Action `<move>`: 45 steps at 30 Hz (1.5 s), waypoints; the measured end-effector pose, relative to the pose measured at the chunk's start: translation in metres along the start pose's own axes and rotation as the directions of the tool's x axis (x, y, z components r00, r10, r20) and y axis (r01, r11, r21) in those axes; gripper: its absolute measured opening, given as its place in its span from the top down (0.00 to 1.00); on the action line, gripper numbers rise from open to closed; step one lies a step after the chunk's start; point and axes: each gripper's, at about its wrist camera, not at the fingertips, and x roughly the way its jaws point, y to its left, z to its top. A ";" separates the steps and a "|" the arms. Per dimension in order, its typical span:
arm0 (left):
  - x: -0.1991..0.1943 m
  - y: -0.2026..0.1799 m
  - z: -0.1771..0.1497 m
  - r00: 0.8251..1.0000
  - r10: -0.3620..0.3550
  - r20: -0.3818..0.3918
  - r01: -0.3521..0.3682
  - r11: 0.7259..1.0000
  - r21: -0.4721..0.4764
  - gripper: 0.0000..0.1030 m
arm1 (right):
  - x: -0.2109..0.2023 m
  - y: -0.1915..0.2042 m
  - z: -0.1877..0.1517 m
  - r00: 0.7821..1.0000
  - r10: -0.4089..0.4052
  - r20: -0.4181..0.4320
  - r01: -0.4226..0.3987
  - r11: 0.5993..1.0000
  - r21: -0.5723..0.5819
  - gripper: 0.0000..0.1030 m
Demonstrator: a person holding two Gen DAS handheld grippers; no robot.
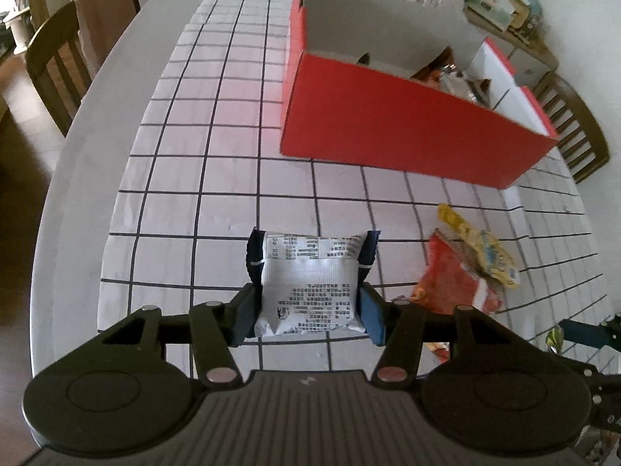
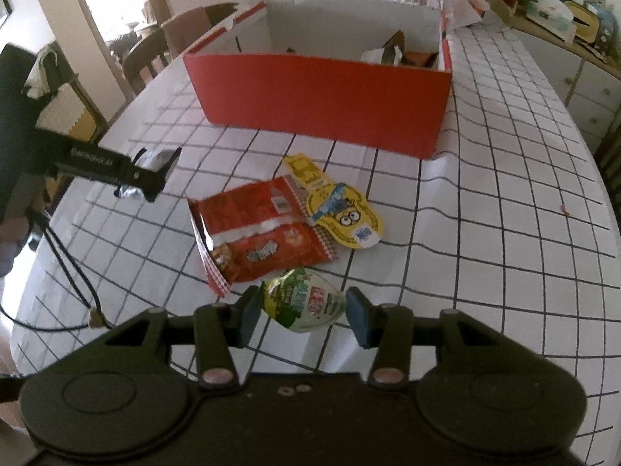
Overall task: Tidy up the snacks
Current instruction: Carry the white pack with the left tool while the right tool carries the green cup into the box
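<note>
Red cardboard marks your goal: the open box (image 2: 318, 97) stands on the checked tablecloth (image 2: 485, 213) beyond everything else, with a few snacks already lying in its far right end. You are at the carrying step, with one packet in each tool. Your left gripper (image 1: 310, 268) has its pads pressed on both sides of a white packet (image 1: 310, 283) printed with small text, and the packet looks lifted clear of the cloth. Your right gripper (image 2: 302, 308) holds a small green and white packet (image 2: 302, 299) between its blue pads; the left pad touches it plainly, while on the right only the twisted tip of the wrapper reaches the pad, so judge that grip as light. Two more snacks remain on the cloth between you and the box: a red packet (image 2: 256, 233) and, overlapping its right end, a yellow cartoon packet (image 2: 337, 206). The next move, as it looks, calls for carrying both held packets forward over the near red wall of the box and letting go only once each is above the open inside. Keep the right tool steady, since that small packet could slip or swing. Pass above the two loose snacks, not through them, and keep your two tools apart as they close on the box.
</note>
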 end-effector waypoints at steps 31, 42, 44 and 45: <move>-0.057 -0.068 0.109 0.979 0.031 0.199 -0.060 0.989 0.138 0.46 | -0.027 -0.026 0.162 0.963 -0.097 0.250 0.097 0.995 0.011 0.55; -0.021 -0.073 0.155 0.987 0.086 0.139 -0.108 0.982 0.155 0.46 | 0.022 -0.047 0.200 0.978 -0.123 0.166 0.119 0.992 0.037 0.55; -0.013 -0.073 0.161 0.988 0.096 0.124 -0.114 0.981 0.156 0.46 | 0.032 -0.051 0.205 0.982 -0.124 0.140 0.120 0.992 0.037 0.55; -0.010 -0.073 0.163 0.988 0.101 0.118 -0.119 0.980 0.157 0.46 | 0.037 -0.052 0.207 0.983 -0.127 0.129 0.123 0.992 0.039 0.55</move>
